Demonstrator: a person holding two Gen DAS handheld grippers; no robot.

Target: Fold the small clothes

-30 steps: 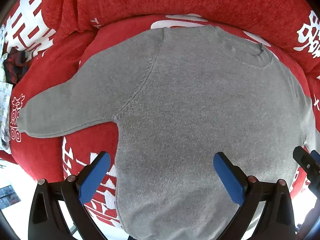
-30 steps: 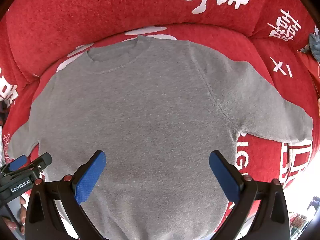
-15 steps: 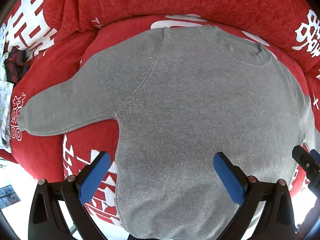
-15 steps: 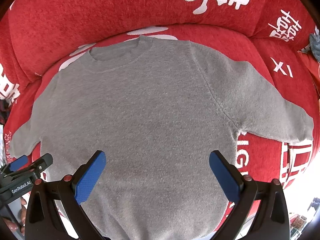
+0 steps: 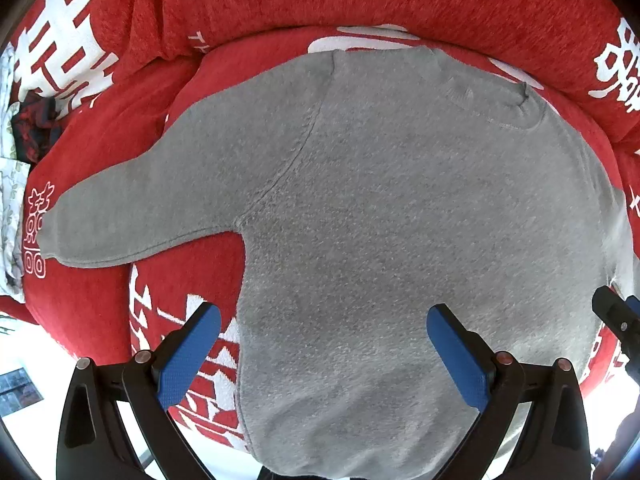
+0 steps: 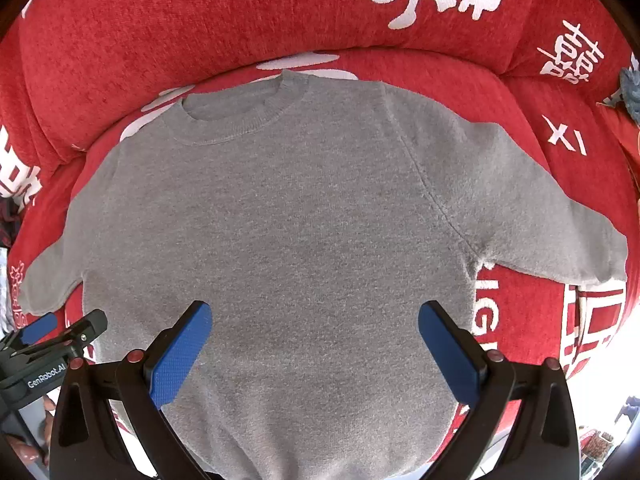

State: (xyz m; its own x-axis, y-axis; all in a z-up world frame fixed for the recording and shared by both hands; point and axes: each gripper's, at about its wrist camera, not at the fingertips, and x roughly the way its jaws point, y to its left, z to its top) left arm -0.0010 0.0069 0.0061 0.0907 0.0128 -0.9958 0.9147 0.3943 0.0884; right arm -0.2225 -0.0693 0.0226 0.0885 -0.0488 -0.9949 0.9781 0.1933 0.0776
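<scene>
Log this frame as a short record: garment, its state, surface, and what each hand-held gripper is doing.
garment: grey sweater, crew neck at the far side
state: spread flat and unfolded, both sleeves stretched outward
left sleeve: lying on the cover, pointing left
right sleeve: lying on the cover, pointing right
surface: red sofa cover with white characters
left hand-held gripper: open, holding nothing, over the sweater's lower left part
right hand-held gripper: open, holding nothing, over the lower middle
folding: not yet begun
</scene>
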